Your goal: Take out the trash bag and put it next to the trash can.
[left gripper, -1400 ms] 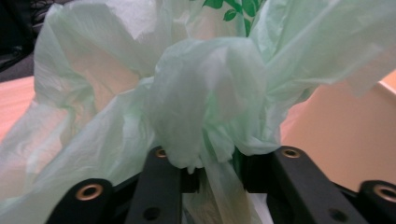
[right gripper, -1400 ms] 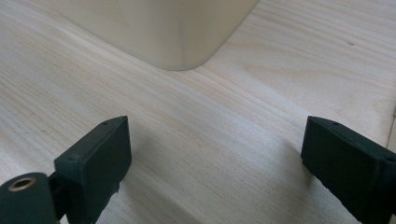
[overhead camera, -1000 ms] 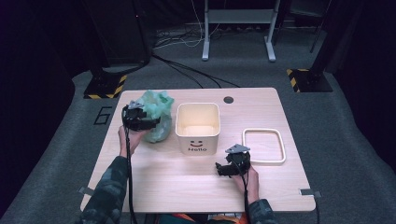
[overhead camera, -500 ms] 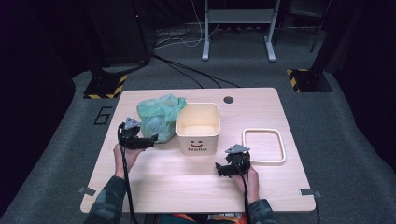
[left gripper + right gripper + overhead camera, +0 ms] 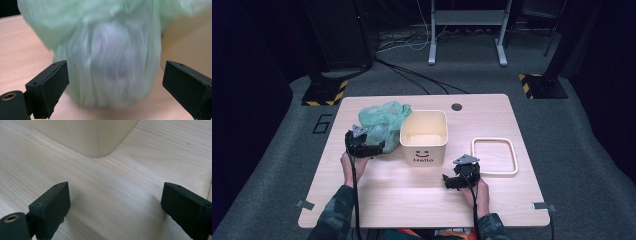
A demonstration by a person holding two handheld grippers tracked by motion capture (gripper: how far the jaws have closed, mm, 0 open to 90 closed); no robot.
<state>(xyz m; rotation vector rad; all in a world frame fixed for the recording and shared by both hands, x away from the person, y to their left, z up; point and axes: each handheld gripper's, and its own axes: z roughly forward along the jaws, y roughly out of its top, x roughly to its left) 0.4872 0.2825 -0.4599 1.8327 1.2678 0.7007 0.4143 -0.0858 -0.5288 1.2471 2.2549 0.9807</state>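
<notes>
The green plastic bag sits on the desk at the far left, slumped against the left wall of the cream bin with the smiley face and "Hello" on its front. The left tongs are right at the bag's near side, pointing toward about one o'clock, so the bag lies straight ahead of them. In the left gripper view the bag bulges between the two black jaws, which have just been opening and stand spread wide, their pads clear of the plastic on both sides. Nothing is gripped yet. The bag stands taller than it is broad, gathered loosely at the top, and its bulk sits squarely in the gap.

The right tongs rest well away at about five o'clock from the bin, jaws also spread and empty over bare desk, with the bin's corner ahead. The left hand is plainly the nearer one; I'd expect it to close on the bag from there.
</notes>
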